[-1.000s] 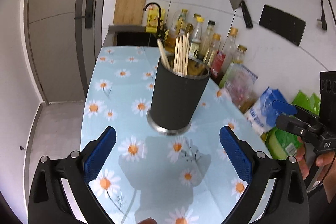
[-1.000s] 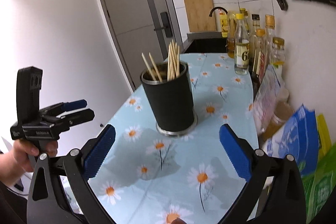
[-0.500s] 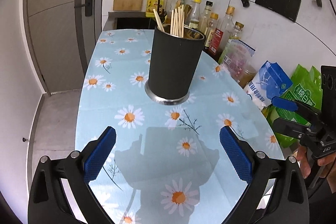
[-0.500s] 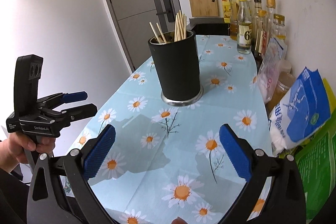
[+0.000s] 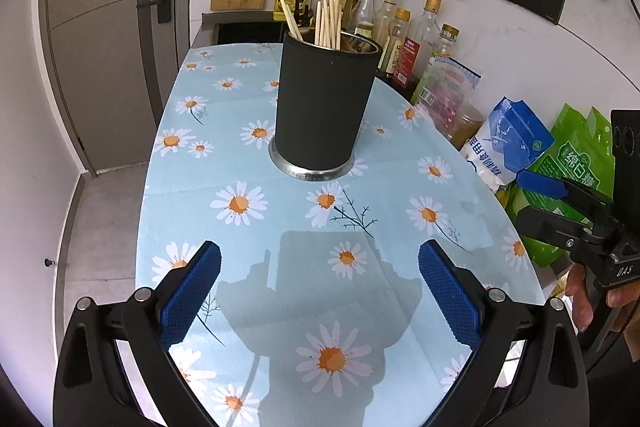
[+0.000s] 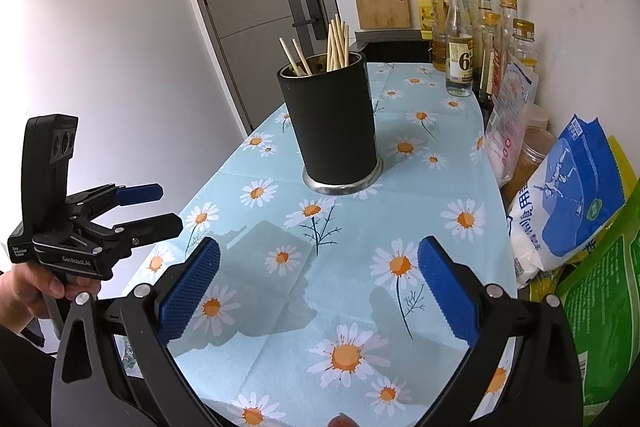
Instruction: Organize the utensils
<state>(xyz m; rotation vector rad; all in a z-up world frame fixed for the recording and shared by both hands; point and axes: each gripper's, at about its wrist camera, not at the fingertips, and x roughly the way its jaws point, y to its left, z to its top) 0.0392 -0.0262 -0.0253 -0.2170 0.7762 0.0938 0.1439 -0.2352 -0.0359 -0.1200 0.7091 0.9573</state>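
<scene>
Daisy tablecloth (image 5: 280, 259) bare between black holder (image 5: 324, 107) and both gaping grippers (image 5: 320, 291).

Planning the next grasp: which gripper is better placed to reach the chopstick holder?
Marginally left, as a judgement. The left gripper faces the black holder nearly dead centre; the right gripper sees it slightly left of centre. Both are open, empty and back from it.

Left hand-held gripper (image 5: 319, 281) and right hand-held gripper (image 6: 319, 277) both level, jaws wide apart, nothing between the pads, each gripped from below by 1 hand (image 6: 30, 287).
</scene>
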